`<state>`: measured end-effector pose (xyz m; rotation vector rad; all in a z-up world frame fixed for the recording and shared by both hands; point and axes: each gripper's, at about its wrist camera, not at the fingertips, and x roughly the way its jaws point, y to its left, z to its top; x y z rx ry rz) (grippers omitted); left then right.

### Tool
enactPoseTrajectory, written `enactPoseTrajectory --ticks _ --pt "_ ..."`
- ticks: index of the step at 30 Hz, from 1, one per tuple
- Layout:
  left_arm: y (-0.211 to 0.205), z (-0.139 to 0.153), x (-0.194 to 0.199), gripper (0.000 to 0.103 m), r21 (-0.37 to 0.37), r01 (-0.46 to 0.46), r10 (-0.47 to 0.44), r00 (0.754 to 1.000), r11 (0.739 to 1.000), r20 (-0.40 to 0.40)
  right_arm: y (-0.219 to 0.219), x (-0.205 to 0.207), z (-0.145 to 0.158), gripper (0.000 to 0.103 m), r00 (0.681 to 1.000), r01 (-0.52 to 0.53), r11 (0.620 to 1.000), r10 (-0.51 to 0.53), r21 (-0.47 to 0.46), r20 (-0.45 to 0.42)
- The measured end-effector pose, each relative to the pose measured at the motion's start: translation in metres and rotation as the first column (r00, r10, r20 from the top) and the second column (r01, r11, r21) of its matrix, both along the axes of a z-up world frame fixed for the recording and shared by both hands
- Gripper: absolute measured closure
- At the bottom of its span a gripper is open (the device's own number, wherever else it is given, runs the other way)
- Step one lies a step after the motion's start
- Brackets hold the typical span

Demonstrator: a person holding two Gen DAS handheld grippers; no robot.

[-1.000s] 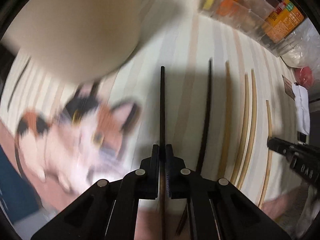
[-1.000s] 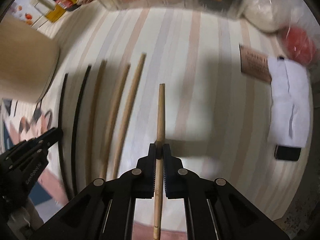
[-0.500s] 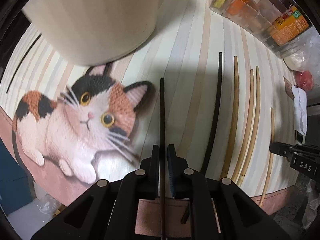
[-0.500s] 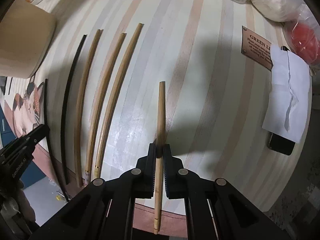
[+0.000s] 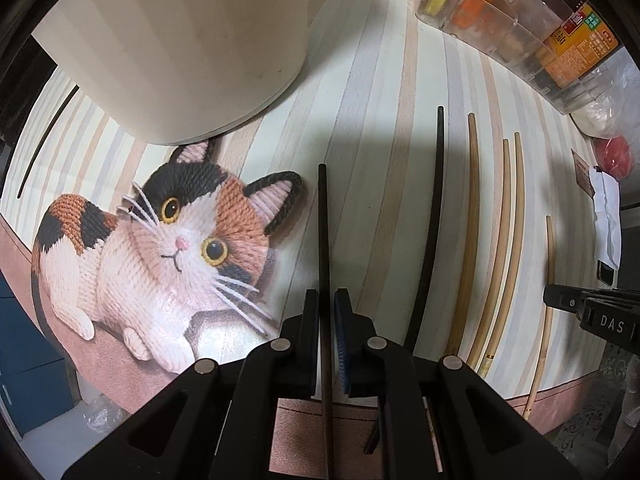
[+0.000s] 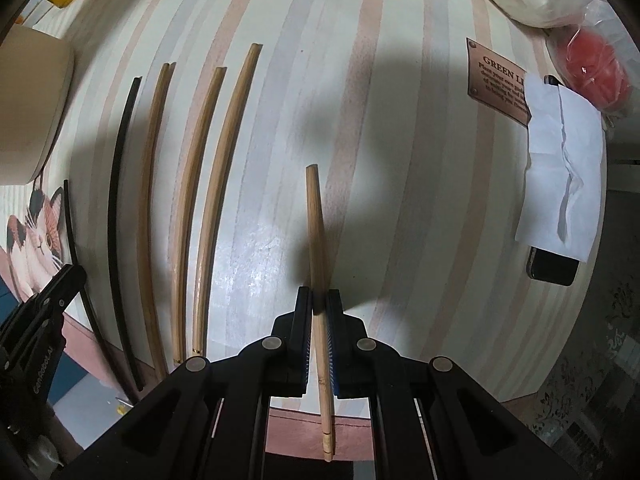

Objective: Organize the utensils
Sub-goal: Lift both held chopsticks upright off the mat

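Observation:
My left gripper [image 5: 327, 300] has its jaws slightly apart around a black chopstick [image 5: 323, 232] that lies on the striped table beside the cat picture. My right gripper [image 6: 319, 300] is shut on a wooden chopstick [image 6: 314, 220], low over the table. Between them lie a second black chopstick [image 5: 434, 216] and three wooden chopsticks [image 5: 508, 232] in a row; these also show in the right wrist view [image 6: 216, 184]. The right gripper shows at the right edge of the left wrist view [image 5: 592, 312].
A large cream container [image 5: 180, 40] stands at the back left. Clear bins with packets [image 5: 520, 12] line the back right. White paper [image 6: 560, 168], a phone [image 6: 552, 268], a brown sign [image 6: 496, 80] and a red bag [image 6: 596, 64] lie to the right. The table edge [image 6: 304, 416] is near.
The left gripper came down beside the cat picture and its jaws parted slightly around the black chopstick. The right gripper lowered toward the table with its wooden chopstick.

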<state>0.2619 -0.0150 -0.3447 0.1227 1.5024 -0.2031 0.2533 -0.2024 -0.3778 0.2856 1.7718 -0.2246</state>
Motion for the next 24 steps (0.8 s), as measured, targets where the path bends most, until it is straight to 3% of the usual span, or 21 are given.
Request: enactPoseTrajectory --ticks 7,10,15,20,24 --pt "0.000 0.000 0.001 0.095 0.009 0.013 -0.013 1.000 1.000 0.004 -0.004 0.007 0.001 0.095 1.000 0.008 1.000 -0.008 0.001 0.013" --pt "-0.002 -0.001 0.000 0.096 0.015 0.021 -0.021 1.000 1.000 0.003 -0.027 -0.008 0.000 0.095 1.000 0.002 1.000 -0.001 -0.007 0.016" --pt "0.000 -0.001 0.001 0.100 0.004 -0.004 0.004 1.000 1.000 0.006 -0.019 -0.009 0.001 0.096 0.999 -0.013 0.999 0.014 -0.030 0.036" --pt "0.003 0.010 -0.010 0.100 -0.012 -0.013 0.013 0.999 1.000 0.046 -0.023 -0.030 0.014 0.096 0.987 0.056 0.998 -0.055 -0.004 0.152" --pt "0.003 0.038 -0.019 0.100 -0.056 -0.008 0.014 0.995 0.998 0.103 -0.029 -0.042 0.049 0.097 0.957 0.090 0.995 -0.098 0.043 0.272"
